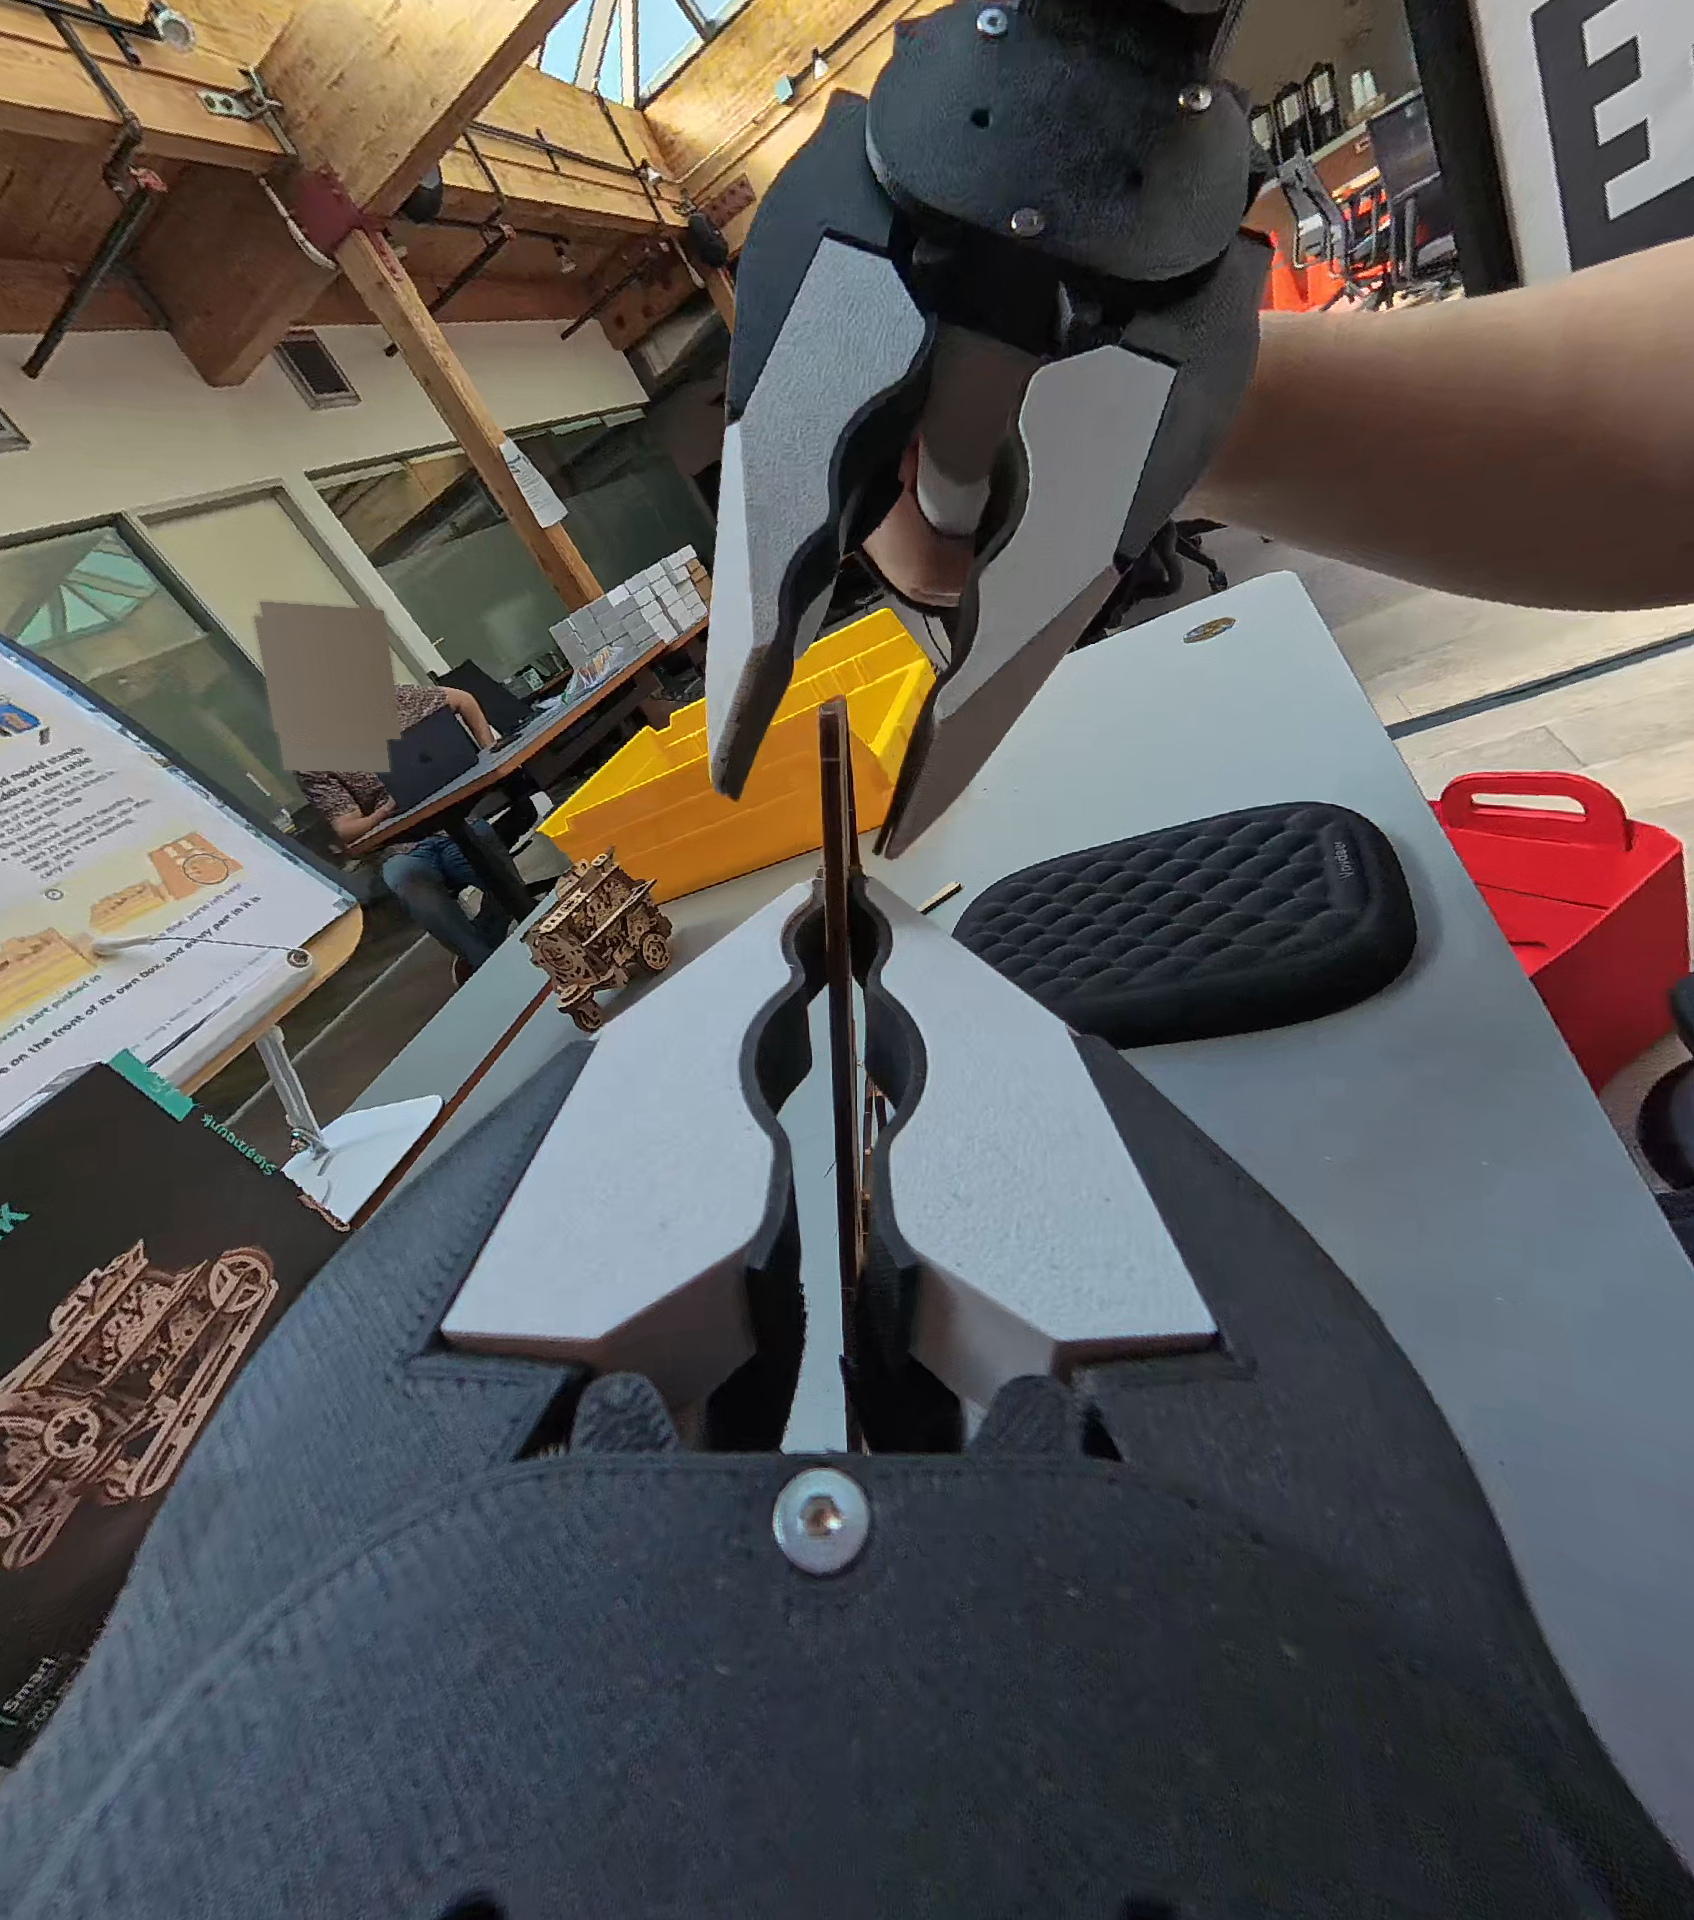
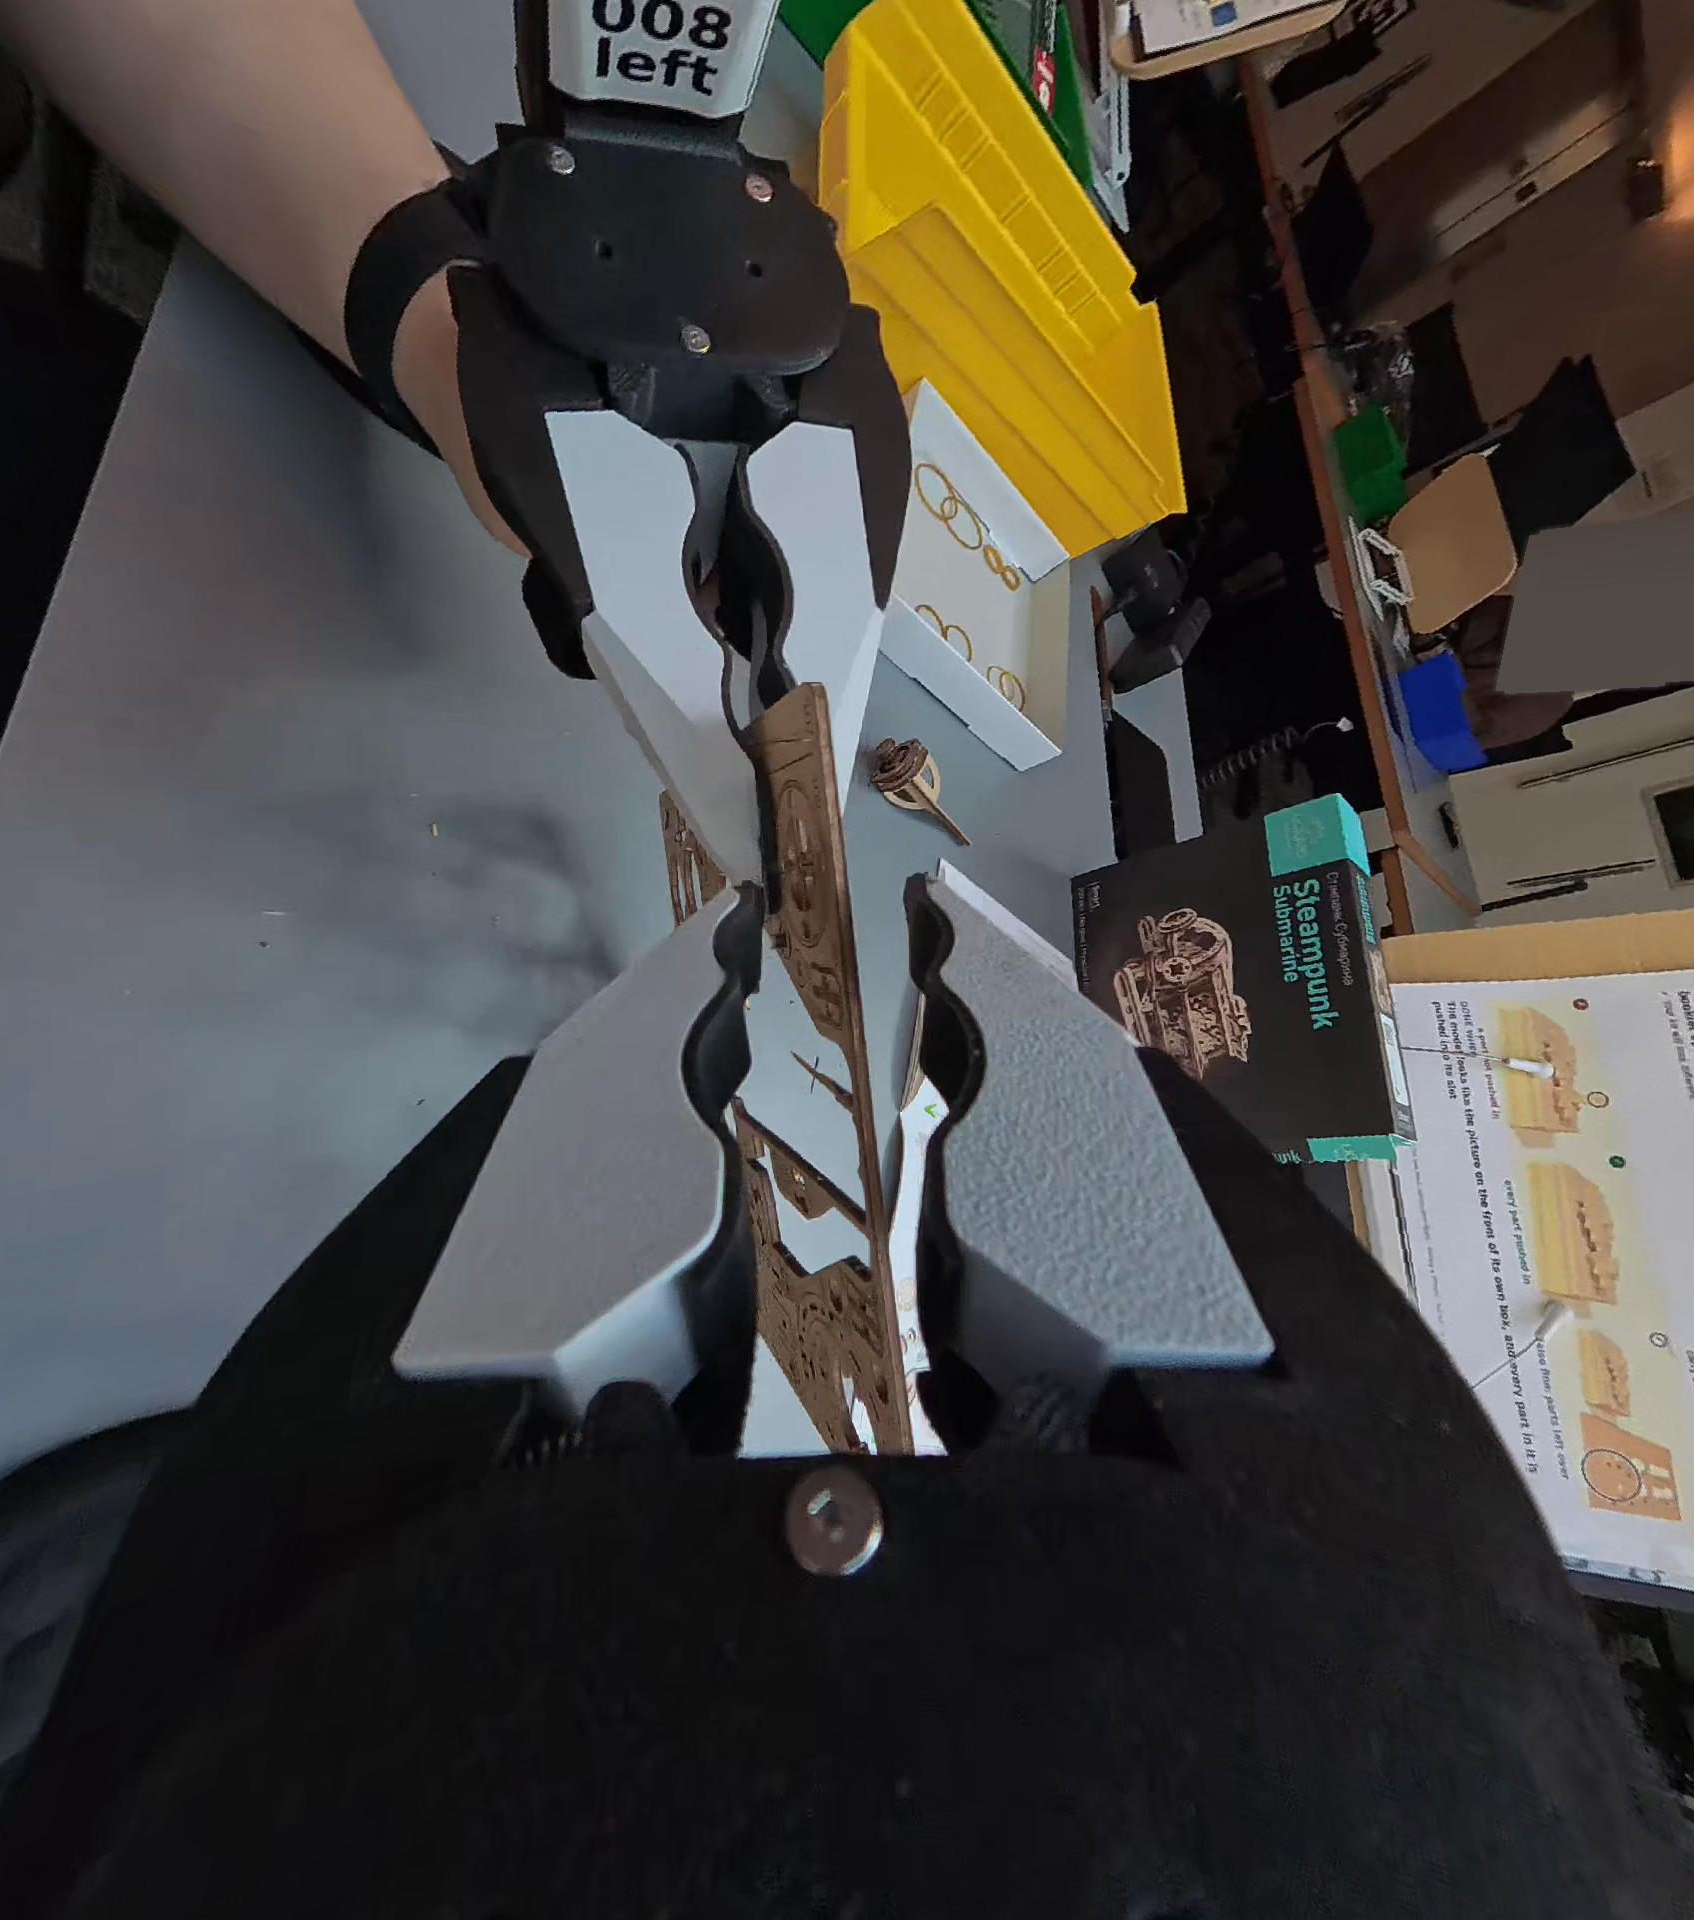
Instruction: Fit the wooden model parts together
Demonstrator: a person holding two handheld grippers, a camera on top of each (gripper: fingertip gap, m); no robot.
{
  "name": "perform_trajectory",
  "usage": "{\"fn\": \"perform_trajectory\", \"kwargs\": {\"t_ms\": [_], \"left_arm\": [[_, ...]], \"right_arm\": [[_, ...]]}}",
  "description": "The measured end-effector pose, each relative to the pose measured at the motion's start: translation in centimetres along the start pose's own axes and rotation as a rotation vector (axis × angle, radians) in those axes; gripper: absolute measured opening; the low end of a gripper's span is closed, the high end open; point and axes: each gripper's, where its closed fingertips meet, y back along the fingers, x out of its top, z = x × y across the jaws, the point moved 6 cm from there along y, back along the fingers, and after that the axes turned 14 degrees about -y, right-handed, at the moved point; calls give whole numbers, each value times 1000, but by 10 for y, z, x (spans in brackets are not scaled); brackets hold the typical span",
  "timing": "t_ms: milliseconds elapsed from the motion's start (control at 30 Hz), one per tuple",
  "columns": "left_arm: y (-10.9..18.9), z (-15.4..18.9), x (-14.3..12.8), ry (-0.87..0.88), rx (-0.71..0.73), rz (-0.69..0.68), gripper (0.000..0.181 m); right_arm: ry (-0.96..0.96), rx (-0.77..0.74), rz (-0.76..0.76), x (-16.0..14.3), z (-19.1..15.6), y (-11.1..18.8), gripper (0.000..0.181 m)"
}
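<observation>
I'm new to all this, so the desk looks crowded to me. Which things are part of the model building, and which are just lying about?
Part of the job:
- wooden sheet, clamped in the left gripper
- right gripper, open
- small wooden piece
- half-built model

Lying about:
- yellow bins
- black cushion
- red box

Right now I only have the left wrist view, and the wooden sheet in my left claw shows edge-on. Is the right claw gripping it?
Observer: No. The right claw is open, and the wooden sheet runs between its fingers. Only the left claw clamps it.
Operator: What is on the sheet's face?
Observer: Laser-cut parts, with empty cut-outs at the end nearer the right claw.
Operator: Anything loose beyond it?
Observer: A small wooden part lies beside a white tray that holds rings.
</observation>
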Motion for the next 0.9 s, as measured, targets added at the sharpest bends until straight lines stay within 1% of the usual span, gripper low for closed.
{"fn": "perform_trajectory", "kwargs": {"t_ms": [133,200,433,600,700,900], "left_arm": [[-2,7,0,-70,-20,-17,1],[-3,10,0,-96,-26,-26,1],[-4,14,0,-115,-43,-28,1],[-5,13,-3,-104,-44,-38,1],[-5,8,-6,-58,-34,-40,1],[1,-15,-15,163,13,-11,1]], "right_arm": [[28,31,-79,-5,-5,-3,28],[32,53,-106,-6,-8,-2,22],[32,62,-135,-11,-13,-3,21],[-13,45,-93,-16,-10,-6,21],[-28,28,-60,-16,-4,-9,23],[-99,-13,46,-8,14,-6,28]]}}
